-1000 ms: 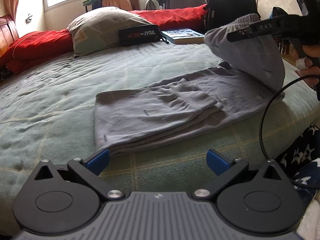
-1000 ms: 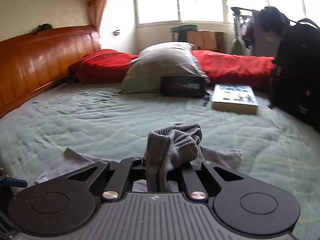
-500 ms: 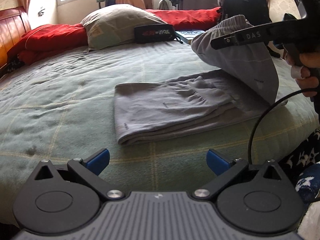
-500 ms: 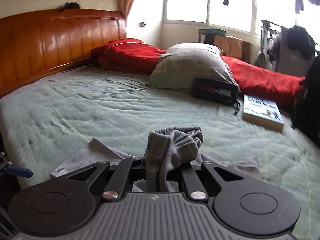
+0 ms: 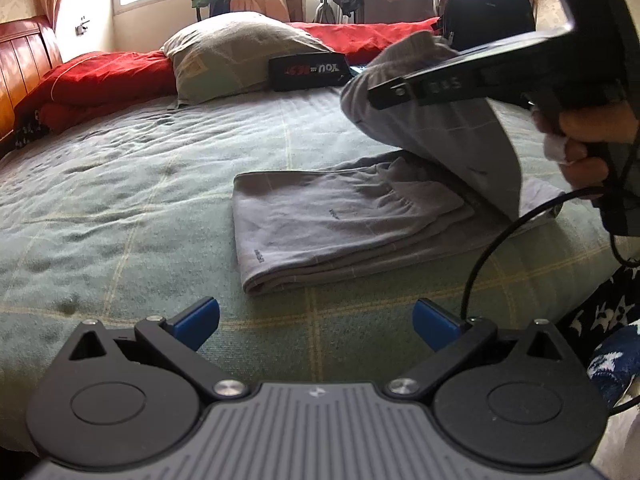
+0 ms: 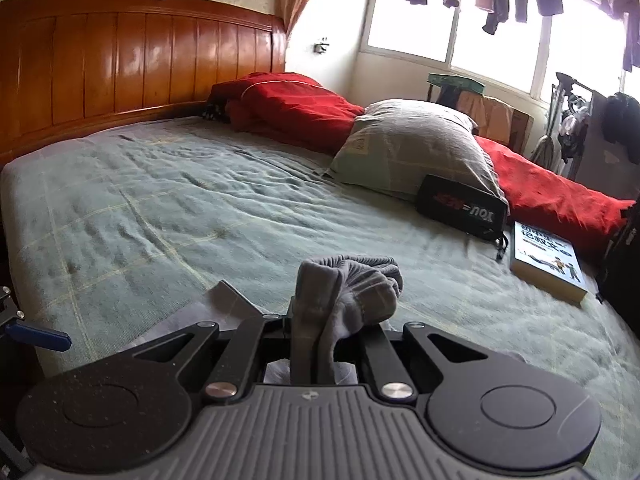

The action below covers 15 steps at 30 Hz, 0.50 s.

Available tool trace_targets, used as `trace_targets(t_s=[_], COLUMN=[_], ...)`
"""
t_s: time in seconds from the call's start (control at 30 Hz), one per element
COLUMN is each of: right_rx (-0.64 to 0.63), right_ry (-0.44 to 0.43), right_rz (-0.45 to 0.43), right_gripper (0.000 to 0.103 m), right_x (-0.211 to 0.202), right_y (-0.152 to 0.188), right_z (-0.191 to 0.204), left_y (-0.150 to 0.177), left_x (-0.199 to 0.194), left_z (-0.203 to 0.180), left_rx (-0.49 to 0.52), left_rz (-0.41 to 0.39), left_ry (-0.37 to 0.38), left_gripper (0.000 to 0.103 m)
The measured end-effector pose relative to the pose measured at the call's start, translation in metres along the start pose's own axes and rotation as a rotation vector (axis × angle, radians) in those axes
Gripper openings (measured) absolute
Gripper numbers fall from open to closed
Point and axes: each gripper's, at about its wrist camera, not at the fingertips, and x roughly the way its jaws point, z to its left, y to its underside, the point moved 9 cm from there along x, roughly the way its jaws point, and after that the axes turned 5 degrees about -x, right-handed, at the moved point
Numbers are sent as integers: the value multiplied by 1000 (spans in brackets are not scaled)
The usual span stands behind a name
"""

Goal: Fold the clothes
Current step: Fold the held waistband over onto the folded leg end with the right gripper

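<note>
Grey trousers [image 5: 340, 220] lie partly folded on the green bedspread [image 5: 140, 184], the folded edge nearest the left wrist camera. My right gripper [image 5: 384, 92] is shut on the trousers' ribbed end [image 6: 348, 280] and holds it lifted above the folded part, the cloth hanging down to the bed. My left gripper [image 5: 316, 320] is open and empty, low over the bed's front edge, just short of the folded edge. Its blue fingertip [image 6: 36, 334] shows at the left of the right wrist view.
A pillow [image 5: 236, 52], a black case [image 5: 310, 70] and red quilts [image 5: 100, 80] lie at the far side of the bed. A book [image 6: 548, 260] lies near a black backpack [image 5: 488, 12]. The wooden headboard [image 6: 120, 64] stands at the left.
My right gripper has carried the lifted trouser end leftward over the folded part. The left gripper has swung its view rightward, staying open near the front edge.
</note>
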Motion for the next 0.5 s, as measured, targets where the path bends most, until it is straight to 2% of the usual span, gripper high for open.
trace_targets(t_s=[0.23, 0.5], right_rx=[-45, -103], right_ry=[-36, -95], right_rz=[14, 65], right_gripper=[10, 15], right_x=[16, 39], right_y=[-8, 9], right_z=[20, 47], left_y=[1, 7], left_x=[-5, -2], left_z=[4, 10], left_rx=[-7, -31], left_rz=[-9, 6], left_ry=[-6, -14], left_gripper=[102, 102])
